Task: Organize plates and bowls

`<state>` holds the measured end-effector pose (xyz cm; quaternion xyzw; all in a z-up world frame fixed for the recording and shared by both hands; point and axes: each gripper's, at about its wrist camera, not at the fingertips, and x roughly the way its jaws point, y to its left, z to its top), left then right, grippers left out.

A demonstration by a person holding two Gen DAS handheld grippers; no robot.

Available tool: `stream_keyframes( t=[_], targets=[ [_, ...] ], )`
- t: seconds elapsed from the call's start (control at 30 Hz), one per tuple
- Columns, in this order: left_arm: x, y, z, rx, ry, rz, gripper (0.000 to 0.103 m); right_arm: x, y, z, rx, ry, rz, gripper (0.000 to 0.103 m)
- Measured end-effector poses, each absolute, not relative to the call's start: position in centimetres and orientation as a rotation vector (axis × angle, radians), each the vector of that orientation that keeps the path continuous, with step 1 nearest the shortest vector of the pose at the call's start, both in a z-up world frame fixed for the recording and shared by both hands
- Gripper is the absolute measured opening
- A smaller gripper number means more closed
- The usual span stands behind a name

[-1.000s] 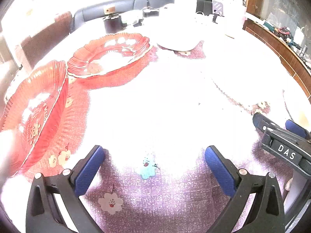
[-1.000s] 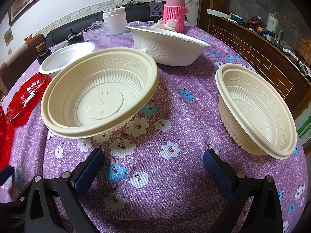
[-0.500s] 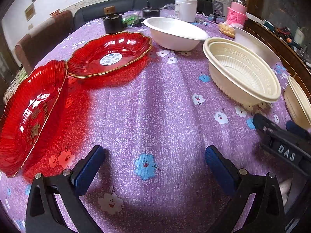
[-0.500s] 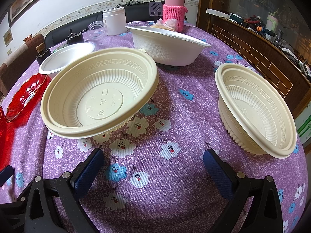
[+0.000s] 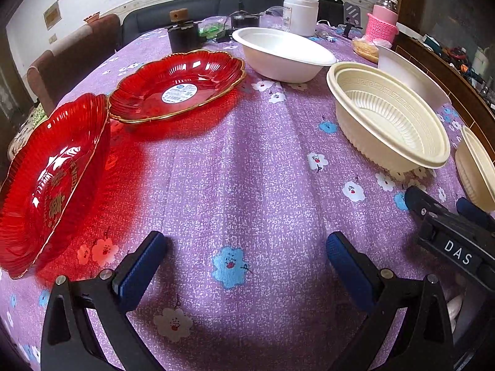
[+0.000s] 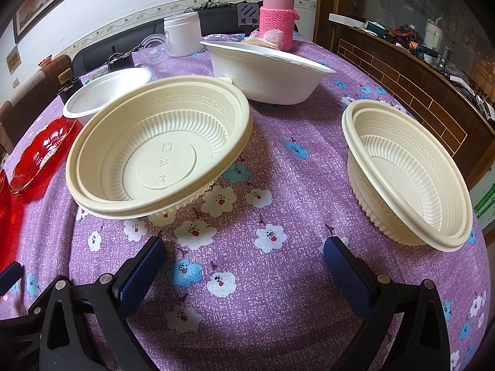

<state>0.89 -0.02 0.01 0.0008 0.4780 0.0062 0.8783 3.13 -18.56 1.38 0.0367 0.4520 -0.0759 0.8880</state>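
Left wrist view: left gripper (image 5: 246,259) low over the purple flowered worktop (image 5: 247,160), fingers (image 5: 144,258) spread wide, nothing between them. Only this view shows both red plates whole: the near red plate (image 5: 51,182) sits left of the left gripper, its near rim lifted so it looks tilted; the far red plate (image 5: 178,85) lies flat just beyond it, rims close, contact unclear. This view also catches the right gripper (image 5: 448,210) from the side at the right edge, "DAS" label readable, fingertips partly cut off. Right wrist view: right gripper (image 6: 244,262) with fingers (image 6: 346,275) wide apart and empty, facing the bowls. Cream bowl (image 6: 161,148) is ahead-left of the right gripper, tilted toward the camera, bottom markings visible but unreadable; second cream bowl (image 6: 408,173) is ahead-right near the worktop edge, also tilted. The left wrist view cuts that second bowl down to a sliver at the frame edge. White bowl (image 6: 266,74) stands behind the cream bowl, another white bowl (image 6: 105,89) behind-left of it. Pink bottle (image 6: 277,15) and white jar (image 6: 182,32) are at the far side behind the white bowl; some bagged food by the bottle is too small to identify. The red plates are mostly cropped in the right wrist view.
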Motion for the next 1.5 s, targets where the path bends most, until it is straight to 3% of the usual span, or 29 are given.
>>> stream_keyframes(
  t=[1.5],
  targets=[
    [0.41, 0.11, 0.16, 0.0, 0.999, 0.012, 0.103, 3.08, -18.55, 1.4, 0.075, 0.939, -0.158, 0.102]
  ],
)
